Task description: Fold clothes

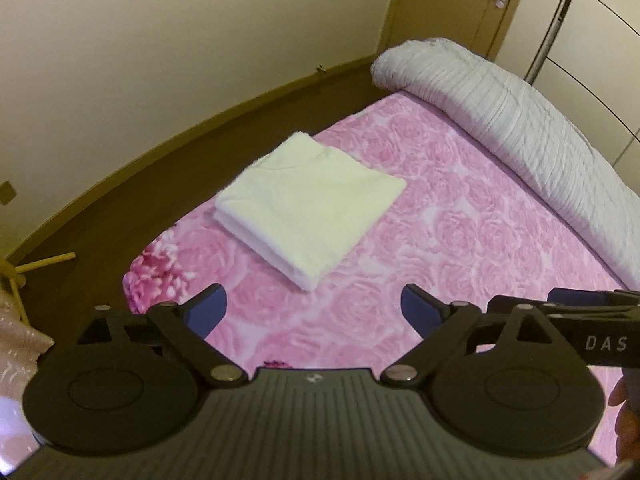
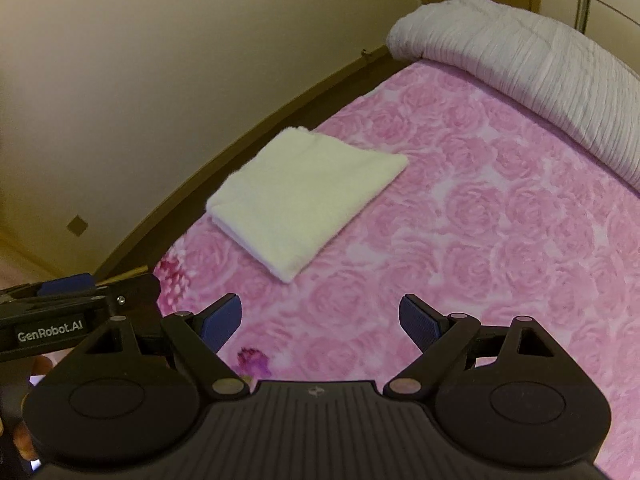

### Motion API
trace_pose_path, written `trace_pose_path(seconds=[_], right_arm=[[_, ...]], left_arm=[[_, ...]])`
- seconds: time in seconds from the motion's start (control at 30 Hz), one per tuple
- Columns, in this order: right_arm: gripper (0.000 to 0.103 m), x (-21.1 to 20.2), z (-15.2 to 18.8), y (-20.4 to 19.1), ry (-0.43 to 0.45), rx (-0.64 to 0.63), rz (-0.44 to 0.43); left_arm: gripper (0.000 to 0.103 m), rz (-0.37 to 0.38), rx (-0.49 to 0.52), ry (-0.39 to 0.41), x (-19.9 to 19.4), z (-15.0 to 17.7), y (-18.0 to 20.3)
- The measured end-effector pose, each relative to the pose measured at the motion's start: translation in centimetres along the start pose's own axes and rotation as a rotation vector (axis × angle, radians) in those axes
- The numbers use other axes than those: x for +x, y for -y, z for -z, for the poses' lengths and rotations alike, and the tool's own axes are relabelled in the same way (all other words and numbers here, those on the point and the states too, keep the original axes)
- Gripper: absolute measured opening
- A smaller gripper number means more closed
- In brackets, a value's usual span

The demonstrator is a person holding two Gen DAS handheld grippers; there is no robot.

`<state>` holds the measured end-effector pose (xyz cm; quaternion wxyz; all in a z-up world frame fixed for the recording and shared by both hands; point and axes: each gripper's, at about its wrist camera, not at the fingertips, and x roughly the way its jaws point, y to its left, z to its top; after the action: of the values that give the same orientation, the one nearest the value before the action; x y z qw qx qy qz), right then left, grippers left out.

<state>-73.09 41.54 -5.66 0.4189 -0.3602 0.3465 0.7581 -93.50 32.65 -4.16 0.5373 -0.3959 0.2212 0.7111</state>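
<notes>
A cream-white garment [image 1: 308,208] lies folded into a neat rectangle on the pink rose-patterned bed [image 1: 460,240], near the bed's left edge. It also shows in the right wrist view [image 2: 306,196]. My left gripper [image 1: 314,312] is open and empty, held above the bed short of the garment. My right gripper [image 2: 320,322] is open and empty too, also short of the garment. The right gripper's side shows at the right edge of the left wrist view [image 1: 580,312], and the left gripper shows at the left edge of the right wrist view [image 2: 64,308].
A rolled grey-white quilt [image 1: 520,128] lies along the far side of the bed [image 2: 520,240]; it also shows in the right wrist view [image 2: 520,64]. Dark floor [image 1: 120,200] and a beige wall lie left of the bed. A door [image 1: 460,0] stands behind.
</notes>
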Motion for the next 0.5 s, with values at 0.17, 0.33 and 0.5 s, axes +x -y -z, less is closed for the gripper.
trace_pose_path(seconds=[0.17,0.33,0.5], right_arm=[[0.089,-1.8,1.3,1.3,0.006,-0.049,-0.022],[0.089,-2.8,2.2,2.0,0.012,-0.105,-0.016],[0.089,-3.6,2.6,2.3,0.024,-0.145,-0.028]], left_arm=[[0.096,-0.047,-0.02,0.028,-2.4,1.8,2.1],[0.099,-0.088,-0.047,0.066,-4.6,2.9,3.4],[0.1,-0.124,-0.055,0.095,-5.9,3.6,4.4]])
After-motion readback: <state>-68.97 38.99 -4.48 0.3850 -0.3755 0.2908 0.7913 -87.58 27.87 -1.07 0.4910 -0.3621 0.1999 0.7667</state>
